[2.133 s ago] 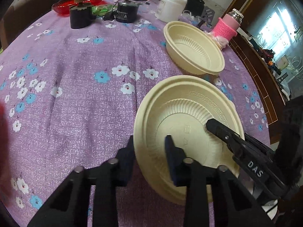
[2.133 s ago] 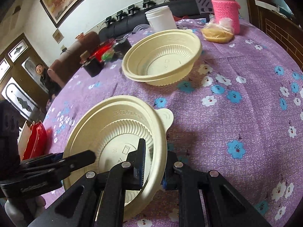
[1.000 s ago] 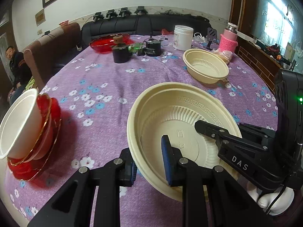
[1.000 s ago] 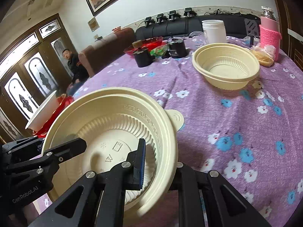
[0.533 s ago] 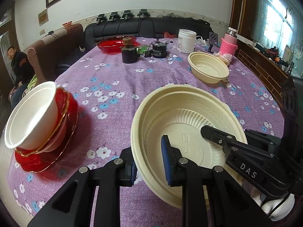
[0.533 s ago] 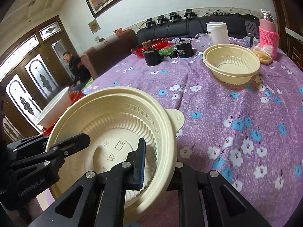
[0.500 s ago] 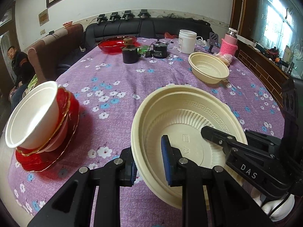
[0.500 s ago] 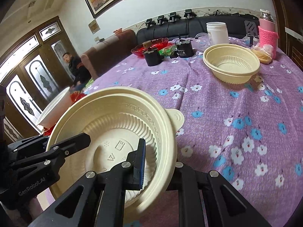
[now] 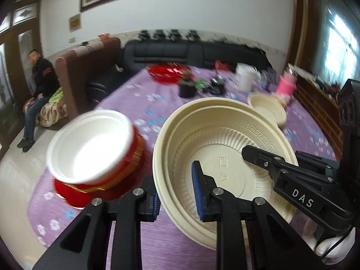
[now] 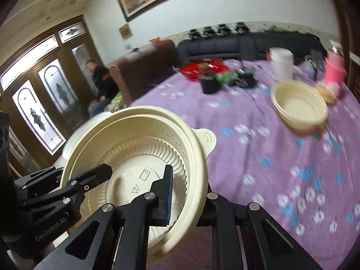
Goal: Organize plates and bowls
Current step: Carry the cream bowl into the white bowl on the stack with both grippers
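A cream plastic bowl [image 9: 225, 144] [image 10: 135, 148] hangs in the air above the purple flowered tablecloth [image 9: 144, 103]. My left gripper [image 9: 177, 193] is shut on its left rim, and my right gripper [image 10: 186, 193] is shut on its right rim. Each gripper shows in the other's view, reaching into the bowl from the opposite side. Just left of the held bowl a white bowl [image 9: 90, 146] tops a stack of red bowls [image 9: 101, 186] on the table's near left edge. In the right wrist view only a sliver of that white bowl [image 10: 72, 144] shows behind the held one. A second cream bowl [image 9: 267, 110] [image 10: 299, 110] stands far right.
At the table's far end are a red dish [image 9: 168, 73], a black cup [image 9: 187, 88], a white tub [image 9: 246, 78] and a pink-sleeved bottle [image 9: 286, 85]. A person [image 9: 38, 90] sits on a sofa to the left. A dark sofa [image 9: 202, 49] runs behind the table.
Both grippers have risen and swung left with the cream bowl. The white-and-red stack now sits much closer, right beside the held bowl. The far cream bowl looks smaller and farther away.
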Demonstrator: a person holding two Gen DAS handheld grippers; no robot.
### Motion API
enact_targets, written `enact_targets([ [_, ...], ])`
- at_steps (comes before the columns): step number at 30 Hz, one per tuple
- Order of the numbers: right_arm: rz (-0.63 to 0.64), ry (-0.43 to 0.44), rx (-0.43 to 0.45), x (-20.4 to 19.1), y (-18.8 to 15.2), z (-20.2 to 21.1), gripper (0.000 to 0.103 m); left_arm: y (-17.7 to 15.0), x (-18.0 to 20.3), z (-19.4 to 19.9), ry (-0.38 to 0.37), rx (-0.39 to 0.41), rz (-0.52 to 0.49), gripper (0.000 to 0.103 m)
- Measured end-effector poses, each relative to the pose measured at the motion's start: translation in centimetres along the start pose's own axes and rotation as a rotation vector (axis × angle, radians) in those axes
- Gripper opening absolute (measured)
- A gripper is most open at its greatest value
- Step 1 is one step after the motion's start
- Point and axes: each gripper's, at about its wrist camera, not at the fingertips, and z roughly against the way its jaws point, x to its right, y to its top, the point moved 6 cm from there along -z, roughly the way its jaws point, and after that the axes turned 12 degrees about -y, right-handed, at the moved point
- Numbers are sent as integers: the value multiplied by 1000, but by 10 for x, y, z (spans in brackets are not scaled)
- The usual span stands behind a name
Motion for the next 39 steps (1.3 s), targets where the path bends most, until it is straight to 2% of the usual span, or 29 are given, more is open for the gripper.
enact_targets([
  [8, 129, 49, 32, -89, 42, -20, 15, 30, -81, 30, 118, 83, 64, 26],
  [11, 156, 72, 12, -117, 55, -36, 15, 38, -114, 29, 173, 82, 82, 26],
  [15, 213, 46, -14, -150, 64, -64, 16, 43, -149, 17, 215, 55, 107, 26],
  [23, 251, 14, -68, -166, 54, -98, 17, 37, -178, -1, 248, 10, 118, 26],
  [26, 263, -1, -67, -168, 51, -102, 17, 34, -181, -3, 249, 3, 128, 32],
  [28, 283, -20, -58, -170, 48, -103, 17, 33, -181, -4, 255, 3, 123, 42],
  [30, 294, -33, -52, -172, 47, -105, 19, 32, -181, -2, 262, 12, 121, 47],
  [33, 284, -40, -41, -172, 47, -108, 33, 31, -182, 3, 250, 26, 139, 48],
  [35, 277, -51, -16, -170, 49, -107, 53, 30, -184, 7, 246, 34, 151, 49],
  [38, 265, -60, 12, -169, 51, -105, 68, 30, -186, 16, 238, 52, 169, 53],
  [39, 263, -65, 21, -168, 53, -104, 70, 28, -186, 19, 231, 60, 178, 55],
])
